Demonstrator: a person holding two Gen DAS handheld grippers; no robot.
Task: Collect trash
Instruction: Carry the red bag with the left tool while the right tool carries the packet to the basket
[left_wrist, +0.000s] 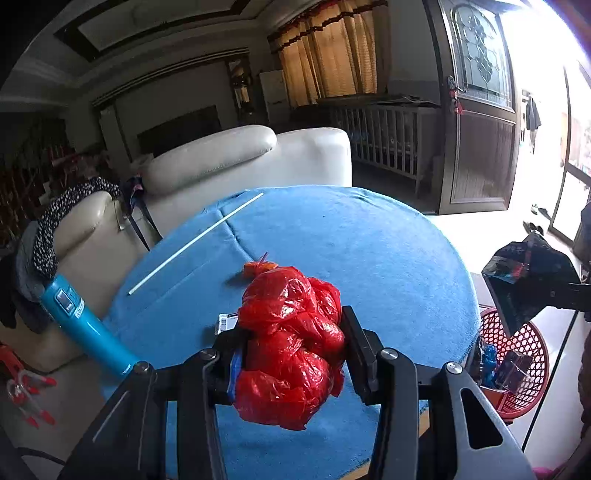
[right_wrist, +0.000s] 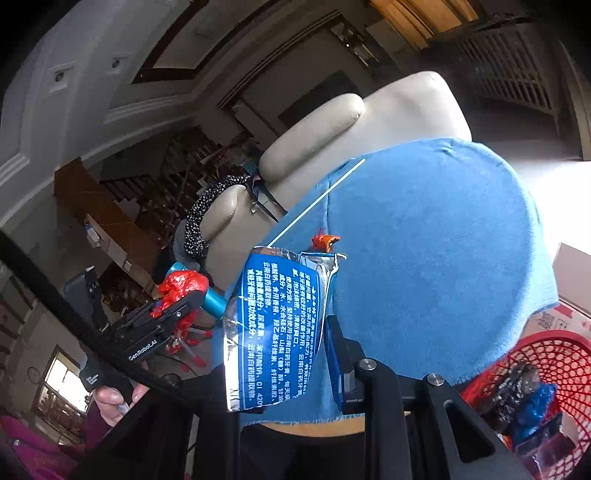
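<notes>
Two claws are at work over the round table under its blue fleecy cloth (left_wrist: 369, 251). The left gripper (left_wrist: 291, 343) has its black jaws drawn in to a narrow gap and pressed on either side of a crumpled red plastic bag bundle (left_wrist: 291, 339), which bulges out above and below the pads and hangs clear of the cloth at the near edge of the table. In the right wrist view the same left gripper (right_wrist: 173, 306) shows at the left, held in a person's hand (right_wrist: 110, 400), with the red bundle (right_wrist: 183, 286) sticking out of its tip.

The right gripper (right_wrist: 291, 354) is closed down tight on a flat blue and silver foil packet printed with white characters (right_wrist: 273, 328); the packet stands upright between the fingers, its torn top edge uppermost.

On the cloth, far from the grippers, lie a small orange crumpled wrapper (left_wrist: 258, 267) and a long thin white stick (left_wrist: 195, 243), well apart from each other; a small white label (left_wrist: 227, 323) lies just beside the left jaw. A red plastic mesh basket (left_wrist: 517, 369) sits low at the right of the table, already holding dark and blue scraps. A turquoise metal flask (left_wrist: 85, 325) leans on the cream leather sofa (left_wrist: 221, 166) at the left.
</notes>
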